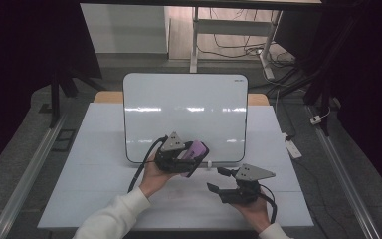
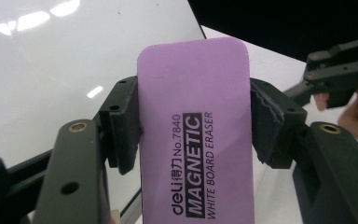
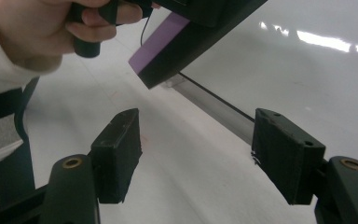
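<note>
So the person is sitting at the near edge of a white table point(image 1: 104, 164) with a gripper in each hand. The left gripper point(image 1: 186, 154) is clamping a purple eraser point(image 2: 196, 130), jaws pressing in on its two long sides. In the left gripper view the label is reading "deli No.7840 MAGNETIC WHITE BOARD ERASER", running lengthwise along the eraser. The eraser is sticking out past the jaw tips, and in the high view it's sitting just in front of the lower edge of the whiteboard point(image 1: 185, 112), around the middle of it. Can't really tell whether it's touching the board or hanging just off it.

The whiteboard is lying on the table's far half, rounded corners, dark thin frame, surface looking blank and throwing back some ceiling light glare. In the right gripper view its near edge is running diagonally past the jaws.

The right gripper point(image 1: 218, 180) is hanging to the right of the left one and nearer to the person, low over the table, jaws standing wide apart with nothing between them. It's pointing left, toward the eraser. In the right gripper view the left hand point(image 3: 37, 32) is showing up top left, wrapped around its gripper's handle, white sleeve point(image 1: 114, 214) at the wrist.

Beyond the table, a grey floor with cables point(image 1: 238, 47) and desk legs.
</note>
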Tool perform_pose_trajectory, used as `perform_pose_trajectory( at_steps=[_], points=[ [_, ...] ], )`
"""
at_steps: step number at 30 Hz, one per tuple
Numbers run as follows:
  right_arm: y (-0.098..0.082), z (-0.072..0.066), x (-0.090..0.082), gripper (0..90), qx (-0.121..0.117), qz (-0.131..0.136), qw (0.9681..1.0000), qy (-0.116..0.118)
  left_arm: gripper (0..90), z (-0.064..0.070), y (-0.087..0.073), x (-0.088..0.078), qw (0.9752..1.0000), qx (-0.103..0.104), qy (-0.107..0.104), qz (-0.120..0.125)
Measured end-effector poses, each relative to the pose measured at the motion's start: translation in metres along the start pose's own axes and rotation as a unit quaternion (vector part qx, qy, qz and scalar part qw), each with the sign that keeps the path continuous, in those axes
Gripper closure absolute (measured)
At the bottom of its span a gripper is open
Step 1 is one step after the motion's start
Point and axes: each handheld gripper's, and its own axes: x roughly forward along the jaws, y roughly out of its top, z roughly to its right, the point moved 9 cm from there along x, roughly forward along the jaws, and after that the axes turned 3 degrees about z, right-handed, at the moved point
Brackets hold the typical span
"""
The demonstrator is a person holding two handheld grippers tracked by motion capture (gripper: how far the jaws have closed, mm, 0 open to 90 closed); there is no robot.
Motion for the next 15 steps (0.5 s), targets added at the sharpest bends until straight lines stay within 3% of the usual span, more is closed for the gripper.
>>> perform_pose_trajectory(
  at_steps=[6, 10, 15],
  points=[
    [0.005, -0.010, 0.013, 32.3, 0.030, 0.000, 0.9995, -0.013, 40.5, -0.002, 0.000, 0.006, 0.9996, -0.011, 0.023, 0.011],
    [0.010, -0.016, 0.021, 32.3, 0.047, 0.004, 0.9987, -0.021, 40.5, 0.002, -0.001, 0.012, 0.9995, -0.018, 0.023, 0.012],
    [0.013, -0.017, 0.033, 33.9, 0.069, 0.006, 0.9962, -0.053, 40.5, 0.009, 0.000, 0.018, 0.9994, -0.015, 0.024, 0.018]
  ],
)
